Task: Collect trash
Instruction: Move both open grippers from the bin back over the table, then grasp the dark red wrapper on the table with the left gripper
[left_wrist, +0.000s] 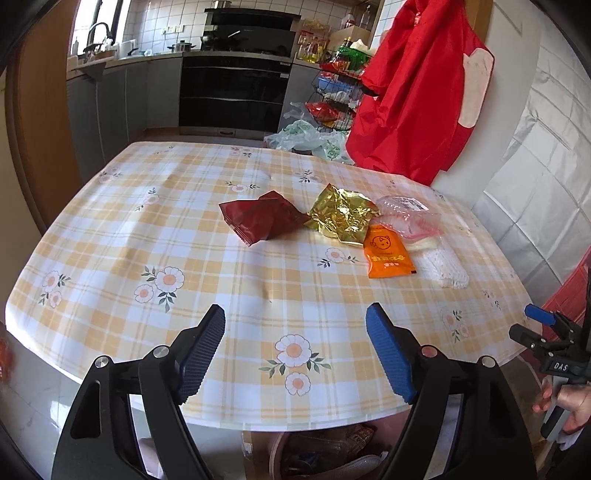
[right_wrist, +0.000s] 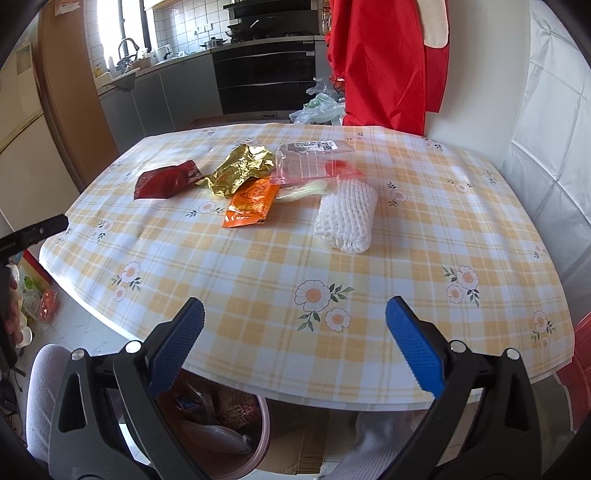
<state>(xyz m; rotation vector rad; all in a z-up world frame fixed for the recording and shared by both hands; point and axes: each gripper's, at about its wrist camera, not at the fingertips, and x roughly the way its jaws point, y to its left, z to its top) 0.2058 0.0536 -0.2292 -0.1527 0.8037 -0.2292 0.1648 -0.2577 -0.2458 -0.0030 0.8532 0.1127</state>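
Trash lies in a row across the middle of the checked tablecloth: a dark red wrapper, a crumpled gold foil wrapper, an orange sachet, a clear plastic box and a white foam net. My left gripper hangs open over the table's near edge, well short of the red wrapper, with nothing between its blue pads. My right gripper is open too, empty, short of the foam net.
Under the table's near edge stands a pink bin with rubbish in it, on cardboard. A red garment hangs at the table's far right corner. A white padded wall runs along the right. Kitchen cabinets and an oven stand behind.
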